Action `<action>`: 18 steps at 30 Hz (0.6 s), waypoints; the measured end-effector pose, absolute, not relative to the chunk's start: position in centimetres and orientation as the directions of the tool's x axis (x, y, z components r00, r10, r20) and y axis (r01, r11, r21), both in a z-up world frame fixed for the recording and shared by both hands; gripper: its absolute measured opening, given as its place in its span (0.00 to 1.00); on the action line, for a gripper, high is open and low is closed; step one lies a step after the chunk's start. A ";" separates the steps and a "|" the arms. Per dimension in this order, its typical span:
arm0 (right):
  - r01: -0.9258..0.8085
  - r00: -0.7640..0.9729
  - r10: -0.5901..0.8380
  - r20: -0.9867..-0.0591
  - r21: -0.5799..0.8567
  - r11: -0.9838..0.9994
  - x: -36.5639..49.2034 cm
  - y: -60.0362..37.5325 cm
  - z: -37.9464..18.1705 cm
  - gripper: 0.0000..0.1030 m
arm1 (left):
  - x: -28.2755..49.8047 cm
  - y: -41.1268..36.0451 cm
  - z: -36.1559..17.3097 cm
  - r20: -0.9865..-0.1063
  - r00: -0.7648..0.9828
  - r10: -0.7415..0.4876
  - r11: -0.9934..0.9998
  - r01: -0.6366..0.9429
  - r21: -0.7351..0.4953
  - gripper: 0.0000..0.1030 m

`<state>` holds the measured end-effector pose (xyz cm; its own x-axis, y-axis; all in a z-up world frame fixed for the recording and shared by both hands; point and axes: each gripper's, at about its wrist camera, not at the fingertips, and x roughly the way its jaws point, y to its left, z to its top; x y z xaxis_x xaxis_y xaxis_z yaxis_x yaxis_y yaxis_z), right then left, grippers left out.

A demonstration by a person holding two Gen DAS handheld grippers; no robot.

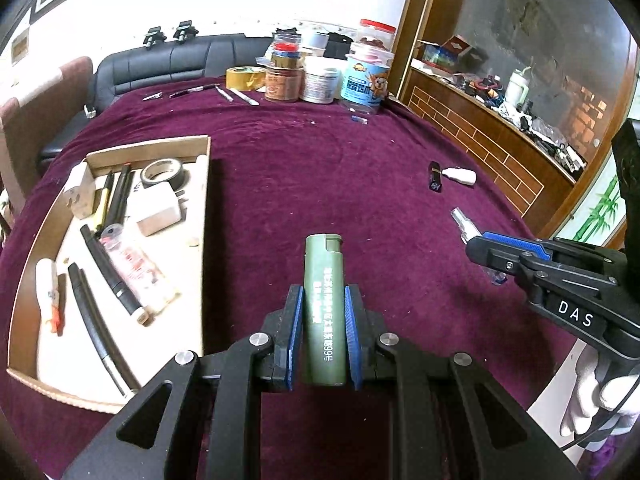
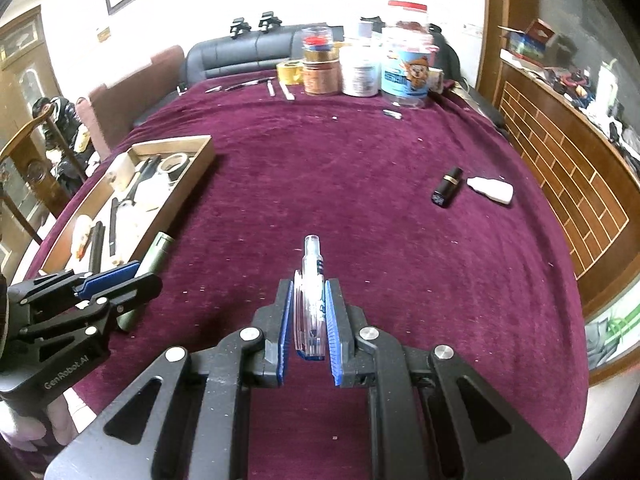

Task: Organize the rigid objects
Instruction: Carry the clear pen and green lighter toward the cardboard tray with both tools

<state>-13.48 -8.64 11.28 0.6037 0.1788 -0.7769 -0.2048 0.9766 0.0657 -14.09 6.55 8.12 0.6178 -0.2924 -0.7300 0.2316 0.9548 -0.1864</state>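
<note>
Left gripper (image 1: pixel 323 300): jaws drawn in on a green lighter (image 1: pixel 323 308), blue pads pressed to its two long sides; the lighter stands lengthwise between them, cap end pointing away, held above the cloth.

Right gripper (image 2: pixel 308 296): jaws nearly closed on a clear plastic pen-shaped tube (image 2: pixel 311 300) with a clip on one side, its tip projecting forward past the fingertips, likewise held off the table. A white-gloved hand (image 1: pixel 600 396) grips this tool's handle in the left wrist view.

Table covering: maroon velvet cloth (image 2: pixel 360 200), spread over the whole surface.

Left of centre: shallow cardboard tray (image 1: pixel 206 216), open-topped. Contents: several dark pens and sticks laid roughly lengthwise, a transparent packet with red print (image 1: pixel 136 264), a white charger block (image 1: pixel 158 210), a roll of black tape (image 1: pixel 162 172) at the far end, a small wooden block (image 1: pixel 80 196) in the far left corner, and a white-and-orange item (image 1: pixel 50 292) near the left wall.

Right of centre, on the cloth: black lipstick tube (image 2: pixel 446 186) lying just beside a small white bottle (image 2: pixel 492 190).

Far edge: cluster of jars and tubs, among them a blue cartoon-labelled container (image 1: pixel 366 82), a white tub (image 1: pixel 320 84) and a yellow tape roll (image 1: pixel 244 78); slim metal tools (image 1: pixel 240 94) lie on the cloth to their left.

Beyond: black leather sofa (image 1: pixel 168 60).
</note>
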 end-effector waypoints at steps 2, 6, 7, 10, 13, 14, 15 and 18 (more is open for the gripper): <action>-0.219 0.601 0.187 -0.777 0.065 0.974 -13.5 -7.9 11.4 0.13 | -14.3 7.3 8.1 -0.728 0.619 -0.294 0.955 0.222 -0.196 0.16; -0.245 0.596 0.202 -0.777 0.064 0.967 -13.6 -6.5 11.6 0.13 | -14.9 8.6 8.4 -0.722 0.625 -0.295 0.955 0.211 -0.208 0.16; -0.250 0.595 0.206 -0.777 0.065 0.966 -13.6 -6.2 11.6 0.13 | -15.0 8.9 8.5 -0.720 0.628 -0.295 0.955 0.208 -0.209 0.16; -0.267 0.590 0.219 -0.777 0.068 0.961 -13.7 -5.3 11.8 0.13 | -15.4 10.0 8.7 -0.713 0.637 -0.293 0.956 0.197 -0.217 0.16; -0.284 0.583 0.231 -0.779 0.071 0.956 -13.7 -4.3 11.9 0.13 | -15.8 11.1 8.9 -0.709 0.641 -0.295 0.956 0.187 -0.228 0.16; -0.290 0.581 0.234 -0.779 0.071 0.954 -13.7 -3.9 11.9 0.13 | -16.0 11.4 8.9 -0.707 0.642 -0.295 0.955 0.185 -0.231 0.16; -0.297 0.579 0.238 -0.780 0.070 0.952 -13.7 -3.6 11.9 0.13 | -16.1 11.7 9.0 -0.706 0.643 -0.296 0.955 0.183 -0.233 0.16; -0.316 0.573 0.249 -0.781 0.069 0.946 -13.8 -2.4 12.0 0.13 | -16.4 12.4 9.0 -0.704 0.645 -0.297 0.955 0.178 -0.239 0.16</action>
<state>-13.78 -2.39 11.99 0.5735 0.2488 -0.7805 -0.3162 0.9461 0.0693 -16.35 12.40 8.97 0.6453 -0.2967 -0.7040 0.1783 0.9545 -0.2388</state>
